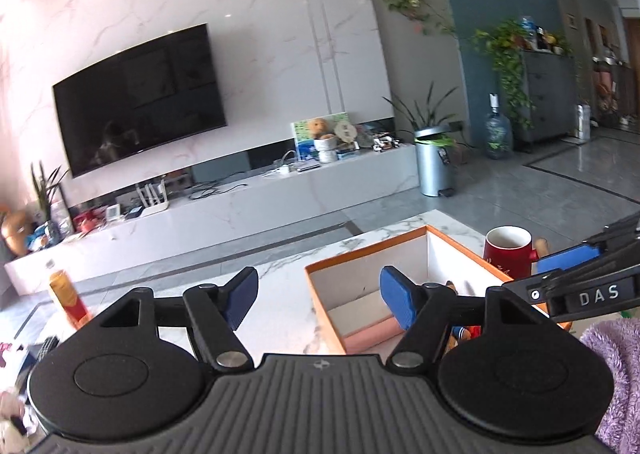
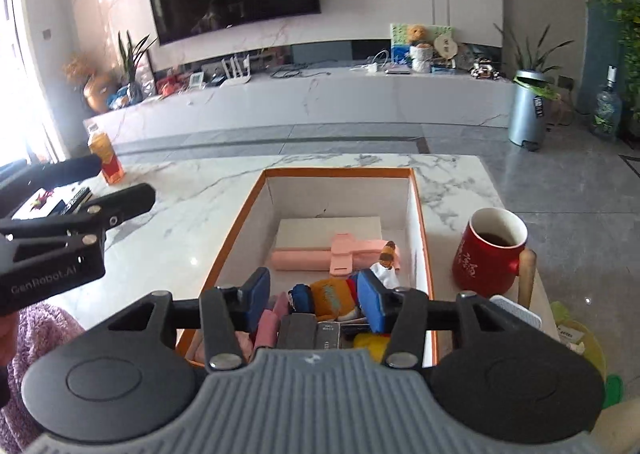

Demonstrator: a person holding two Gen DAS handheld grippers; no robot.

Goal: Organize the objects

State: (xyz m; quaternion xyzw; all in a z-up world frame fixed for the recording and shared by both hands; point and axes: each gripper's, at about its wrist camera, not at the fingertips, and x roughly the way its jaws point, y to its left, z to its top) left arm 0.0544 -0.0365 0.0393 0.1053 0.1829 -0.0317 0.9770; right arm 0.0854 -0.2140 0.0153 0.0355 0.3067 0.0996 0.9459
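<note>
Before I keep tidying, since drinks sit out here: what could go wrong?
The red mug holds dark liquid and stands right beside the orange box; the right gripper swinging that way could tip it. The open left gripper could likewise knock over the juice bottle by the table's edge.

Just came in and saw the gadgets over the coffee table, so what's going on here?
A person is tidying small things into an orange-rimmed box on the marble table, with a two-finger gripper in each hand. Both the left gripper and the right gripper are open and empty above the box. Inside lie a pink roll, small toys and other bits. A red mug and a drink bottle stand outside on the table.
</note>
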